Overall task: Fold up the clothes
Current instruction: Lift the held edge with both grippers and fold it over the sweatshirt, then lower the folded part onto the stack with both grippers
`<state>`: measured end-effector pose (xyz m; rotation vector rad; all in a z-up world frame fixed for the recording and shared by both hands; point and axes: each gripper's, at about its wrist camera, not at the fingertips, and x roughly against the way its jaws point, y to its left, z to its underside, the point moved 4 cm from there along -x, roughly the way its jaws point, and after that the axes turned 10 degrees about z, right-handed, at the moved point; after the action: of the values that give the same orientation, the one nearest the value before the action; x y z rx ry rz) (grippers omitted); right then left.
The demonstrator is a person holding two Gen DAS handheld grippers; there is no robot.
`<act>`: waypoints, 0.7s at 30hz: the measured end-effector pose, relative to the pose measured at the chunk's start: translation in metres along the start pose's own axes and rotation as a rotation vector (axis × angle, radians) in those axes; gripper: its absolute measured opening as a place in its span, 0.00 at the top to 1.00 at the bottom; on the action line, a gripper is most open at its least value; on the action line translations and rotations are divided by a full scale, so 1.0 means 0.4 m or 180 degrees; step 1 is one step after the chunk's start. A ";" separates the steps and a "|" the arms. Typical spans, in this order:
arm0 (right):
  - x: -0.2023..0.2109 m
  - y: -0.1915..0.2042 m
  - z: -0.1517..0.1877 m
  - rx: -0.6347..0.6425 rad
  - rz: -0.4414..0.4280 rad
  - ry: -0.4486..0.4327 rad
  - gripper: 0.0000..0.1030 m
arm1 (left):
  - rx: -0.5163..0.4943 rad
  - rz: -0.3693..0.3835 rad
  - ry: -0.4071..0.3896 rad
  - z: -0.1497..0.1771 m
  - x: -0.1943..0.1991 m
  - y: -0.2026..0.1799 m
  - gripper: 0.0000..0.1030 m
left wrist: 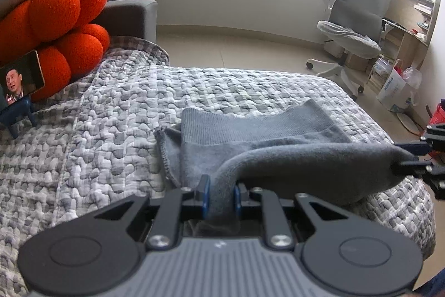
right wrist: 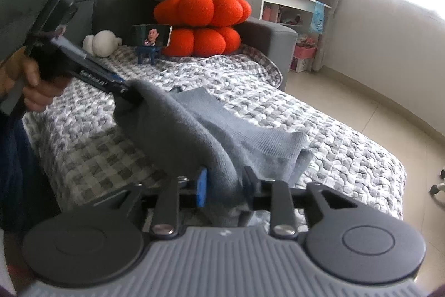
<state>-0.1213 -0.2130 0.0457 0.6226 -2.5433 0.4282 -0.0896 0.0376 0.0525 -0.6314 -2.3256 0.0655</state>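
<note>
Claws clamp opposite ends of the grey garment: left claw, right claw, seemingly above quilt.

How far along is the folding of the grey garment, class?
Done: the garment partly lies on the quilt, ribbed hem spread flat. In hand: the left gripper and right gripper each pinch the lifted edge, stretched between them. Left: lay that edge over and finish the fold; no neat folded bundle shows yet.
</note>
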 end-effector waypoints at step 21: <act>0.038 -0.030 -0.015 -0.0256 -0.0133 -0.0204 0.86 | -0.0075 0.0346 -0.0046 0.030 0.072 -0.013 0.84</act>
<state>-0.1250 -0.2259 0.0608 0.6682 -2.5887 0.2943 -0.1176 0.0477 0.0630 -0.7713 -2.3075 0.0933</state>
